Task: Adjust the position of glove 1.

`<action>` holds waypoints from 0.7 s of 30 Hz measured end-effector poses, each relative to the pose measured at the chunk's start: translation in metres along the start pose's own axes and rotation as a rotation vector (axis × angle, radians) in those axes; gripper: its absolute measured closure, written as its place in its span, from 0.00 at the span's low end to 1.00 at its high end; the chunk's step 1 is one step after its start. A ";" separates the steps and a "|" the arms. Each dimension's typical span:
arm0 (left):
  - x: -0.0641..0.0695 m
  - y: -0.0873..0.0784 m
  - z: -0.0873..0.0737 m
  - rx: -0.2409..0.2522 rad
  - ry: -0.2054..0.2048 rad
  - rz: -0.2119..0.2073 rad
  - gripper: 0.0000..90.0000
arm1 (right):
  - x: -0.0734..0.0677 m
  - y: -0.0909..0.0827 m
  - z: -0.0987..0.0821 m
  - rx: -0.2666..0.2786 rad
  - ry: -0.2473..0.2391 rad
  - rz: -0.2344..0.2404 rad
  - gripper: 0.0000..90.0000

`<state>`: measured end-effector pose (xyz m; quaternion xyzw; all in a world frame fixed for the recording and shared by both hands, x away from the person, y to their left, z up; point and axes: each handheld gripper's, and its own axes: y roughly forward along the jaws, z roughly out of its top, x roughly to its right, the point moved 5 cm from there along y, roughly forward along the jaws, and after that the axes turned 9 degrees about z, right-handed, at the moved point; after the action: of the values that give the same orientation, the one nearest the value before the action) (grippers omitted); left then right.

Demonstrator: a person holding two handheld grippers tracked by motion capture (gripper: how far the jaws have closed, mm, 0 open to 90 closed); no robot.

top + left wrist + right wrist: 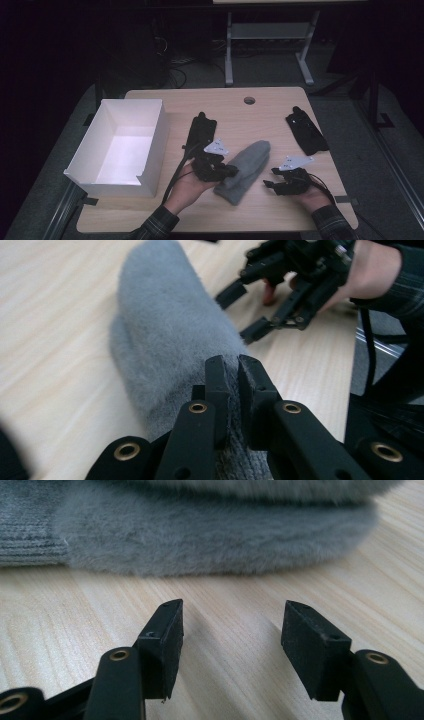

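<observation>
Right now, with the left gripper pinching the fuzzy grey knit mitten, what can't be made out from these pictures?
- Fuzzy grey knit mitten: the cuff end runs under the left gripper and off the bottom edge of the left gripper view.
- Right gripper view: the mitten's top is cropped and blurred.
- Two flat black fabric items: too dark and small in the high view to identify.
- White open cardboard box: near wall hides its front floor.

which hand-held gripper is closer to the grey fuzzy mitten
Left. The left hand-held gripper is shut on the grey mitten at its knit cuff end. The right hand-held gripper is open, beside the mitten's edge with bare table between.
</observation>
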<state>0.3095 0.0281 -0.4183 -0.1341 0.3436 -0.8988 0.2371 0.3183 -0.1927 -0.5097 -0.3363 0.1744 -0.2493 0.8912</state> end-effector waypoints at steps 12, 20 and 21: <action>0.008 0.021 -0.013 -0.019 -0.029 -0.044 0.63 | -0.002 0.001 0.000 -0.008 0.003 0.004 0.42; -0.010 0.010 -0.006 0.024 -0.034 -0.013 0.40 | -0.002 -0.001 0.001 -0.010 0.002 0.001 0.46; -0.015 0.010 -0.006 0.031 -0.034 -0.008 0.40 | -0.003 -0.002 0.002 -0.006 -0.001 0.009 0.52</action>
<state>0.3229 0.0326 -0.4300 -0.1468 0.3253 -0.9024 0.2414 0.3163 -0.1912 -0.5068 -0.3384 0.1762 -0.2446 0.8914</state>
